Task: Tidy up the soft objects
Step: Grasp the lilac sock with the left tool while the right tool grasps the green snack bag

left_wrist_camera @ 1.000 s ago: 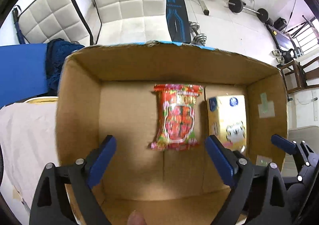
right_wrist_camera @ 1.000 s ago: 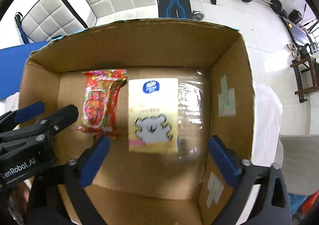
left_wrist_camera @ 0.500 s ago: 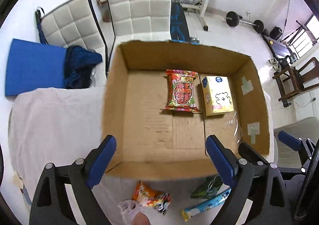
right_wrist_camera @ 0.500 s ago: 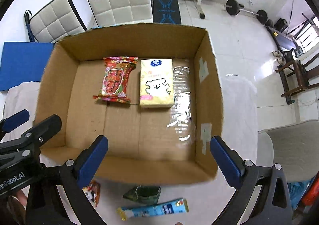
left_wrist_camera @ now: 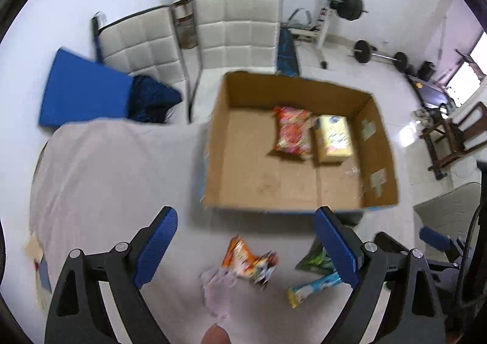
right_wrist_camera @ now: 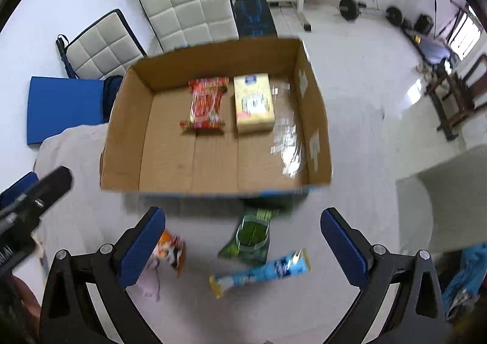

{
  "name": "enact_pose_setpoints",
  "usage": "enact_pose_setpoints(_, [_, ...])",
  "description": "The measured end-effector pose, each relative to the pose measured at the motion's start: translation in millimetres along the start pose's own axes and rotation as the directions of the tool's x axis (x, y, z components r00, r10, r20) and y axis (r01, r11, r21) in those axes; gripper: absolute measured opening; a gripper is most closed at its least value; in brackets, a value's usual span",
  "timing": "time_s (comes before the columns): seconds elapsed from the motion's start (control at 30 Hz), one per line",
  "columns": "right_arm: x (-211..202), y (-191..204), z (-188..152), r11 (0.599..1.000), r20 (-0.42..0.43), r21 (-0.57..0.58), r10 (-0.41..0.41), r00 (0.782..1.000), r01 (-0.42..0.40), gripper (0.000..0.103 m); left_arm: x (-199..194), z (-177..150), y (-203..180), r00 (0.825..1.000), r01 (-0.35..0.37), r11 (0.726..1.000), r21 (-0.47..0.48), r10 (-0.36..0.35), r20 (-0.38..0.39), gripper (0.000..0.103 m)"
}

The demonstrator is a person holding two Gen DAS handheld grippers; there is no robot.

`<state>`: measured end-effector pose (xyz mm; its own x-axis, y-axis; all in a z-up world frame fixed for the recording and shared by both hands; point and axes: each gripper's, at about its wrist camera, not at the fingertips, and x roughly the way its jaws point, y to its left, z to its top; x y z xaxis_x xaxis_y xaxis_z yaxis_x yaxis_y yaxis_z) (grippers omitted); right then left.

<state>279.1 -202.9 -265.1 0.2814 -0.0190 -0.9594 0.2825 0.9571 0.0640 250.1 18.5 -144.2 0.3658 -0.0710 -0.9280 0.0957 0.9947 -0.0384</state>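
An open cardboard box (left_wrist_camera: 380,137) (right_wrist_camera: 127,131) stands on the white-clothed table. Inside lie a red snack packet (left_wrist_camera: 292,134) (right_wrist_camera: 207,103) and a yellow tissue pack (left_wrist_camera: 333,138) (right_wrist_camera: 253,102), side by side. In front of the box on the cloth lie an orange snack packet (left_wrist_camera: 248,261) (right_wrist_camera: 172,251), a green packet (left_wrist_camera: 316,258) (right_wrist_camera: 251,236), a light blue long packet (left_wrist_camera: 313,284) (right_wrist_camera: 261,272) and a pale pink soft item (left_wrist_camera: 217,286) (right_wrist_camera: 149,281). My left gripper (left_wrist_camera: 245,248) is open and empty above the orange packet. My right gripper (right_wrist_camera: 242,248) is open and empty above the green packet.
Two white padded chairs (left_wrist_camera: 234,30) (right_wrist_camera: 191,9) stand behind the table, with a blue mat (left_wrist_camera: 82,91) and dark cloth (left_wrist_camera: 152,99) to the left. Gym weights (left_wrist_camera: 377,54) lie on the floor beyond. A grey seat (right_wrist_camera: 441,201) is at the right.
Both grippers have pulled back and up out of the box toward the table's near side. The loose packets in front of the box have come into view. Both stay open.
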Motion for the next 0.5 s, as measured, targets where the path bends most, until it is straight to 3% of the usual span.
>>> enact_pose_setpoints(0.2, [72.7,-26.9,-40.1,0.994,-0.159,0.105,0.045,0.986,-0.029,0.103,53.6,-56.6,35.7,0.986,-0.068,0.992,-0.102,0.05,-0.161,0.092])
enact_pose_setpoints(0.33, [122.8,-29.6,-47.4,0.993,-0.219,0.118,0.049,0.974,-0.024,0.103,101.5,-89.8,55.1,0.957,-0.139,0.981,-0.137,0.097,-0.272,0.092])
enact_pose_setpoints(0.5, [169.0,-26.4,-52.3,0.995,-0.277,0.1,0.026,0.961,0.002,0.103,144.0,-120.4,62.6,0.931,-0.144,0.98,-0.141,0.086,-0.353,0.092])
